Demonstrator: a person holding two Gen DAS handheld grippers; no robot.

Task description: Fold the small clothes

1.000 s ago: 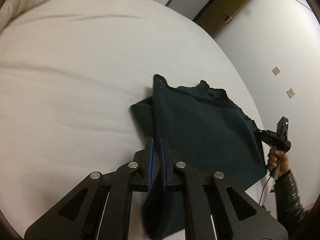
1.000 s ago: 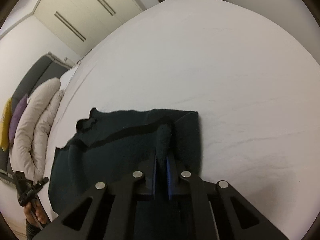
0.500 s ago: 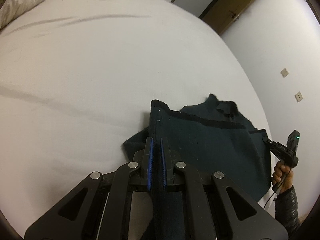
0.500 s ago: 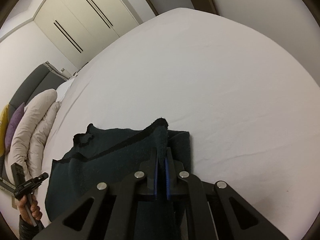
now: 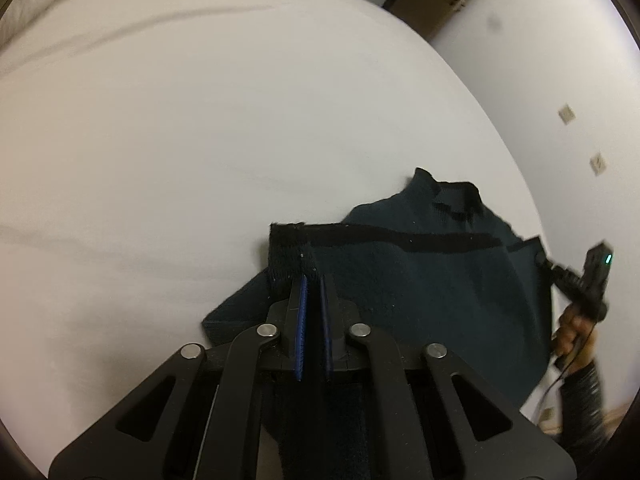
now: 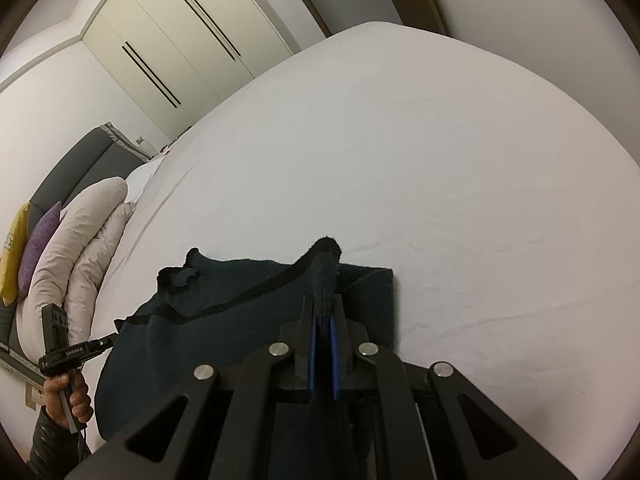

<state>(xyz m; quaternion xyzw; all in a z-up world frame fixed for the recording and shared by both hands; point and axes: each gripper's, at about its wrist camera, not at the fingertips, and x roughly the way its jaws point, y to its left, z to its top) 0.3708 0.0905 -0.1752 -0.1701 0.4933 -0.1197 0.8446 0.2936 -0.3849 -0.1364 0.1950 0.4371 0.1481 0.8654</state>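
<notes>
The left gripper (image 5: 313, 280) has its jaws pinched tight on a black-trimmed corner of the dark green garment (image 5: 420, 292), the cloth running down between the blue pads and out below them. In the same view the right gripper (image 5: 546, 265) shows at about 3 o'clock, clamped on the opposite corner of the same hem, with the person's hand (image 5: 572, 332) just below it. From the right wrist view, the right gripper (image 6: 324, 308) is likewise closed on a standing fold of knit that peaks at 12 o'clock above the jaws; the left gripper (image 6: 106, 344) appears at about 8 o'clock, nipping the far corner.

Between the two grips the black hem band is stretched fairly straight, and the rest of the garment lies partly doubled on the white bed (image 5: 180, 140), near the edge closest to the person, with a notched edge poking up at 1 o'clock in the left view. Grey pillows (image 6: 80, 248) sit well apart at 9 o'clock in the right view.

This looks like the middle of a fold: both corners lifted, the held edge being carried over the layer beneath. The next move probably calls for bringing both grippers level, keeping the hem taut so it does not sag, lowering it onto the matching edge, and only then releasing both corners together.
</notes>
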